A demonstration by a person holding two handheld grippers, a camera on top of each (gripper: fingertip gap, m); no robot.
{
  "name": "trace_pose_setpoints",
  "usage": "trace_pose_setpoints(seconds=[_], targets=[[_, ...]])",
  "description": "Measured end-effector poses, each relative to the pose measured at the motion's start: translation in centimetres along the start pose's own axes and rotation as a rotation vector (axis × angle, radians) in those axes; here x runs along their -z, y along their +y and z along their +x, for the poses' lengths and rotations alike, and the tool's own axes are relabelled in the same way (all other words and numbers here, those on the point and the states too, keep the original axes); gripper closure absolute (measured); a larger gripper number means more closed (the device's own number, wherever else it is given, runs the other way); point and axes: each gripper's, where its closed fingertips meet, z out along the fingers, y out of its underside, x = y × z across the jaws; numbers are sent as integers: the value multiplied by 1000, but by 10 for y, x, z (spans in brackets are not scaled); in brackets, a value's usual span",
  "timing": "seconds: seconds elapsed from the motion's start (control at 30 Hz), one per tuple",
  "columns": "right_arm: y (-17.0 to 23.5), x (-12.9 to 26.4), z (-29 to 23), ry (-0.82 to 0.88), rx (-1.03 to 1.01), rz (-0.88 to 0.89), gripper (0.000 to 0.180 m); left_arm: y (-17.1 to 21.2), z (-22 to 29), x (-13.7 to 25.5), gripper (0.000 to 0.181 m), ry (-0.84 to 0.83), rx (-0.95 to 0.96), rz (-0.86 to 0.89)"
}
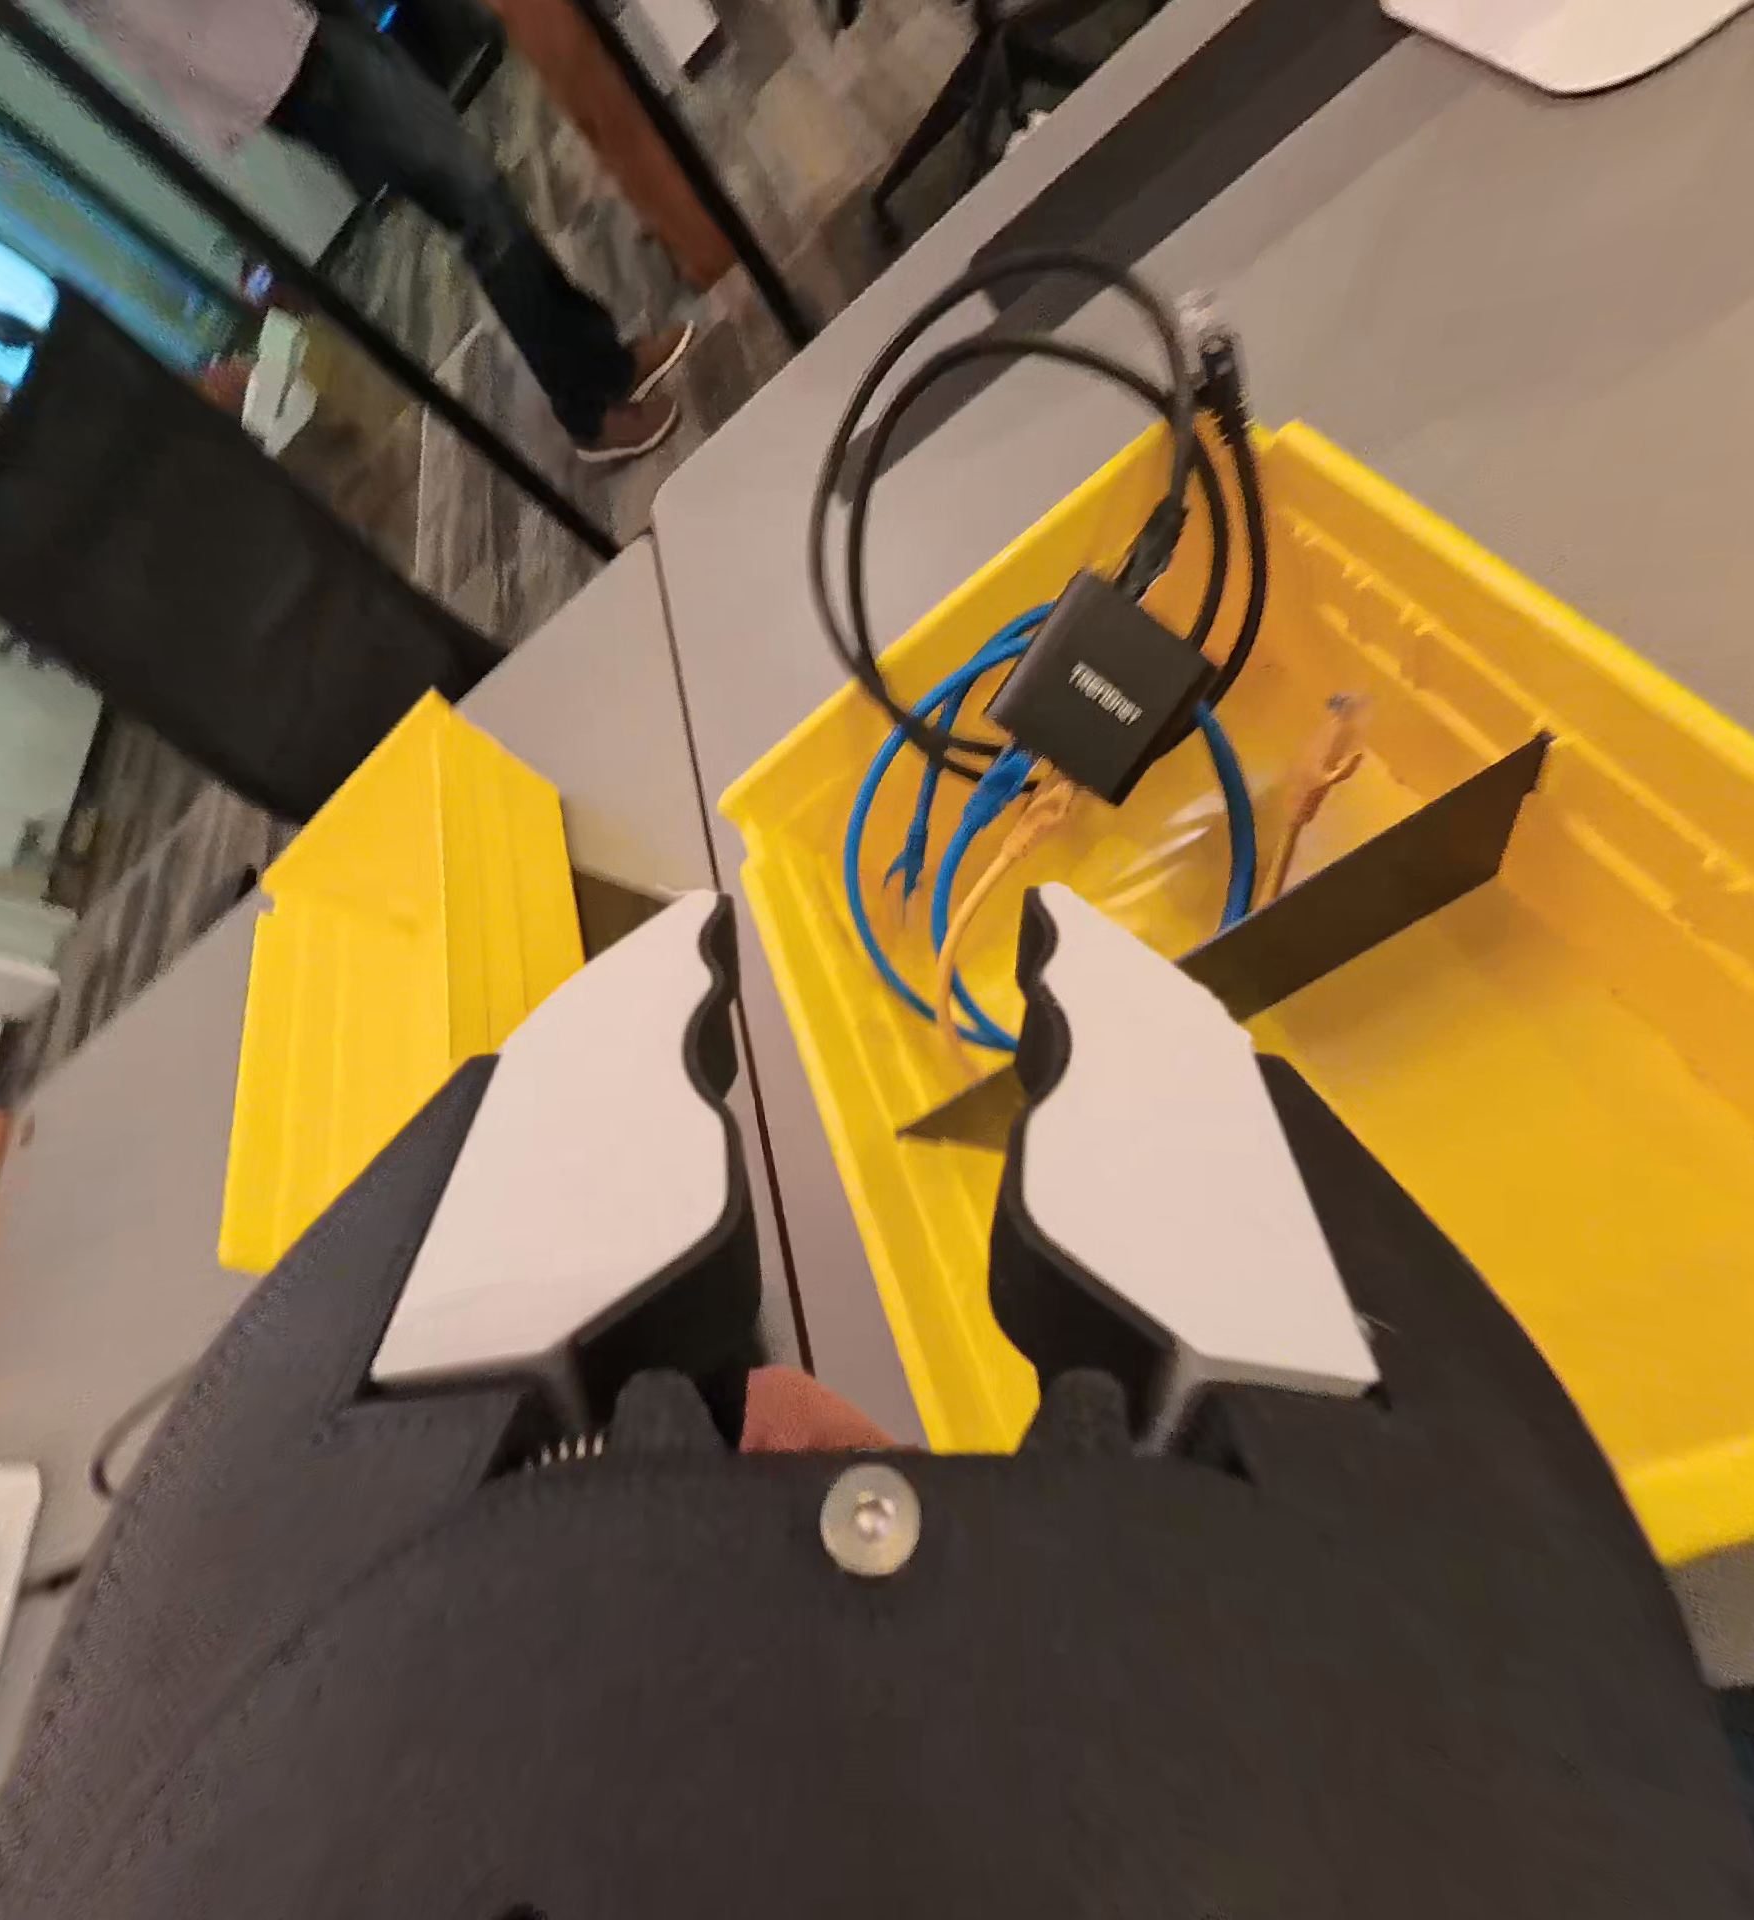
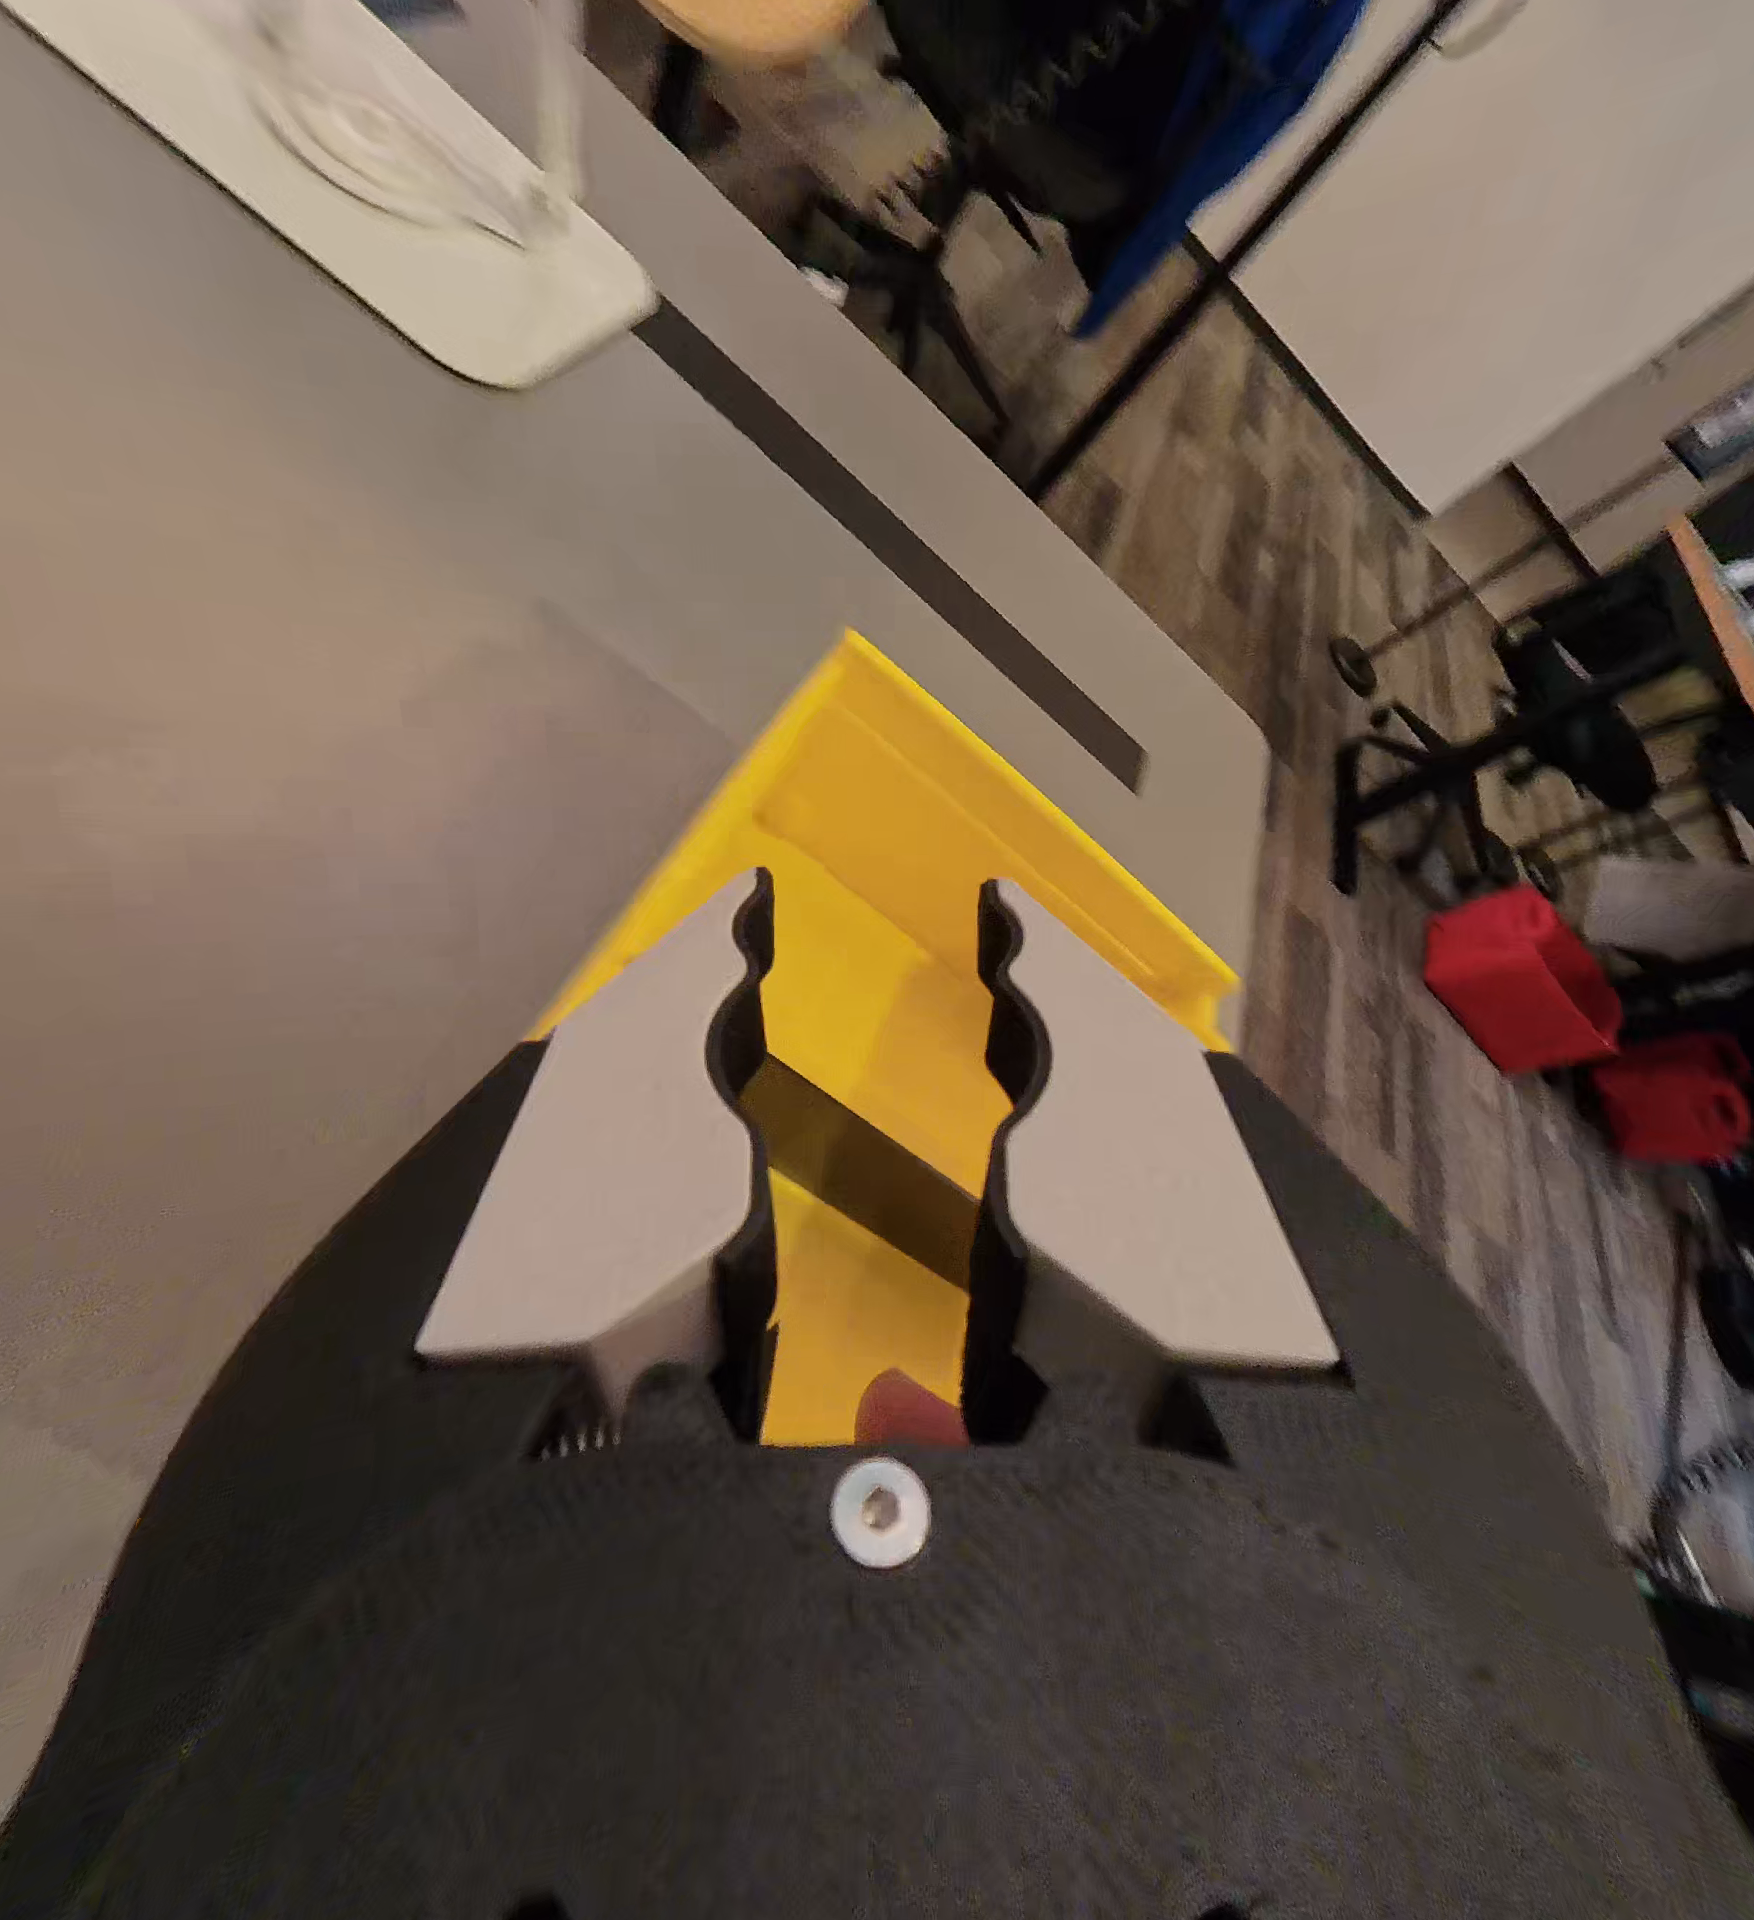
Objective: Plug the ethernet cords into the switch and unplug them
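Note:
In the left wrist view a small black switch (image 1: 1101, 696) lies in the far end of a large yellow bin (image 1: 1475, 1143). A black cord (image 1: 852, 457) loops out over the bin's rim. A blue cord (image 1: 888, 831) and a yellow cord (image 1: 987, 894) run from the switch's near side. Another yellow plug (image 1: 1330, 758) lies to its right. My left gripper (image 1: 878, 914) is open and empty, above the bin's near corner, short of the cords. My right gripper (image 2: 873, 888) is open and empty over the bin's other end (image 2: 873, 790). The switch and cords do not show there.
A black divider (image 1: 1392, 883) crosses the bin; it also shows between the right gripper's jaws (image 2: 873, 1174). A second yellow bin (image 1: 405, 987) stands to the left. A white tray (image 2: 353, 177) lies on the grey table (image 2: 229, 727). The table edge (image 2: 1216, 748) drops to the floor with red containers (image 2: 1517, 977). The left tips stand about 12 cm off the small black switch (image 1: 1101, 696). The left tips stand about 15 cm off the yellow plug (image 1: 1330, 758).

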Motion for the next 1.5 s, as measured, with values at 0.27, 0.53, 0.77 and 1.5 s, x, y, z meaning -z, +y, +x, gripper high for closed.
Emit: trace_pose_setpoints(seconds=[0.27, 0.53, 0.77, 1.5], targets=[[-58, -11, -98, -205, 63, 117, 142, -24, 45, -80, 120, 152, -328, -70], [-71, -14, -137, -297, 82, 149, 143, 12, 68, -137, 111, 227, -469, -222], [-70, -20, -152, -328, 91, 142, 143, 5, 62, -144, 120, 141, -503, -157], [-74, -12, -178, -397, 94, 175, 146, -103, -35, -47, 120, -56, -434, 91]])
